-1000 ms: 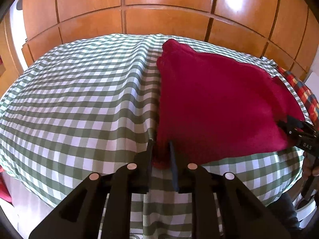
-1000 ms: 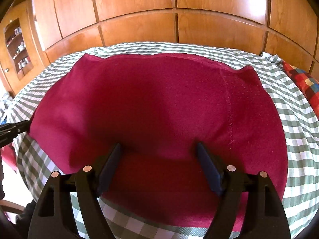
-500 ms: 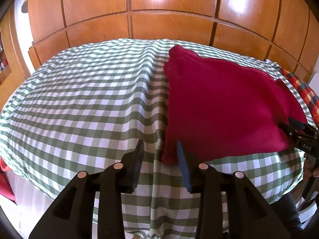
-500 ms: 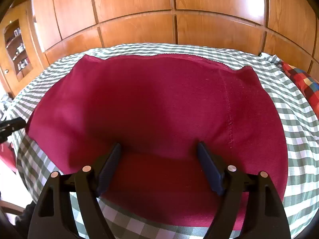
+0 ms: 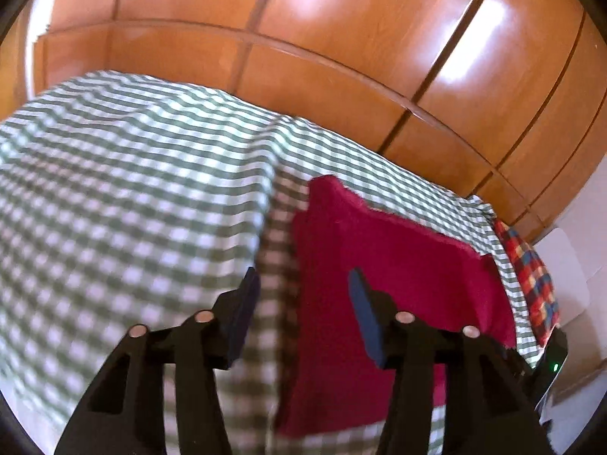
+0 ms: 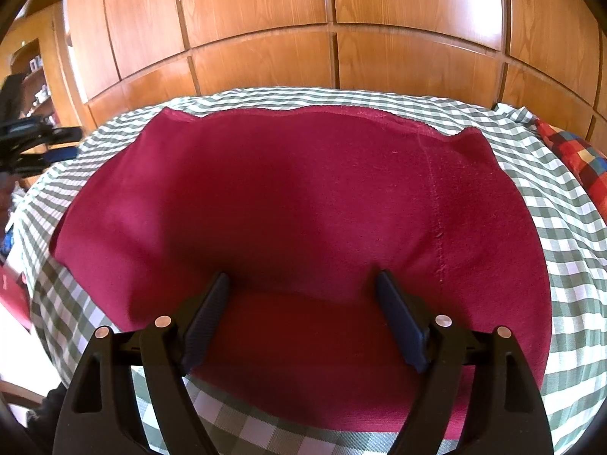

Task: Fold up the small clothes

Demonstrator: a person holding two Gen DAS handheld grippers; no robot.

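Note:
A dark red garment (image 6: 303, 189) lies folded flat on the green-and-white checked tablecloth (image 6: 569, 227). My right gripper (image 6: 302, 278) stands open and wide over the garment's near half, its pads pressing on nothing. My left gripper (image 5: 302, 278) hangs above the garment's (image 5: 398, 265) left edge. Its jaws are opening, and only air is between them, with cloth and table below. In the right wrist view the left gripper (image 6: 72, 143) shows at the far left, lifted clear of the table.
Wooden wardrobe panels (image 6: 334, 19) rise just behind the table. A red, blue and yellow plaid cloth (image 6: 576, 155) lies at the table's right edge, also in the left view (image 5: 531, 276). Another red item (image 6: 11, 292) sits low at the left, off the table.
My left gripper has let go of the garment's near left corner, opened, lifted and rolled to one side. The garment lies still. The right gripper has not moved.

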